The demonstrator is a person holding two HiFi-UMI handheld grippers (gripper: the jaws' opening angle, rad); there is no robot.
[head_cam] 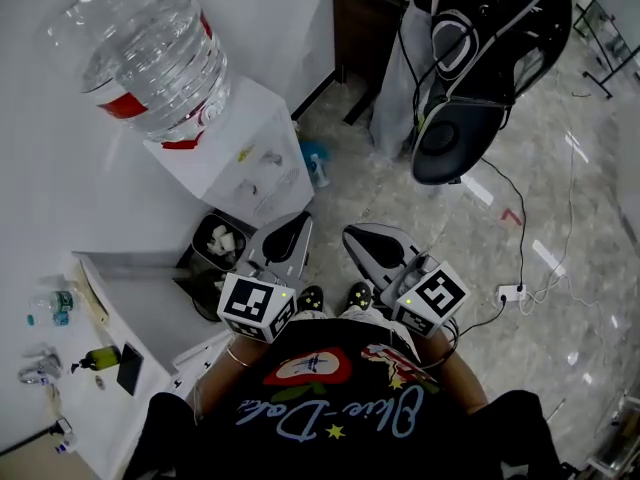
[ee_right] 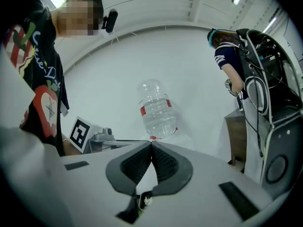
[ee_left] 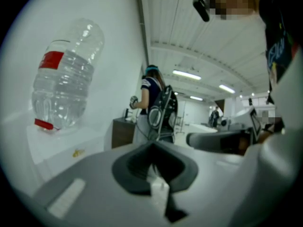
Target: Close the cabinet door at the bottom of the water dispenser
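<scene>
The white water dispenser stands against the wall at the upper left, with a big clear bottle upside down on top. From this steep angle I cannot make out its bottom cabinet door. My left gripper and right gripper are held close to my chest, side by side, well short of the dispenser. Both are shut with nothing between the pads. The left gripper view shows shut jaws with the bottle at the left. The right gripper view shows shut jaws pointing at the bottle.
A dark bin with crumpled paper stands beside the dispenser's base. A white table with small bottles is at my left. Another person with a black backpack rig stands by a dark cabinet. Cables and a power strip lie on the floor at the right.
</scene>
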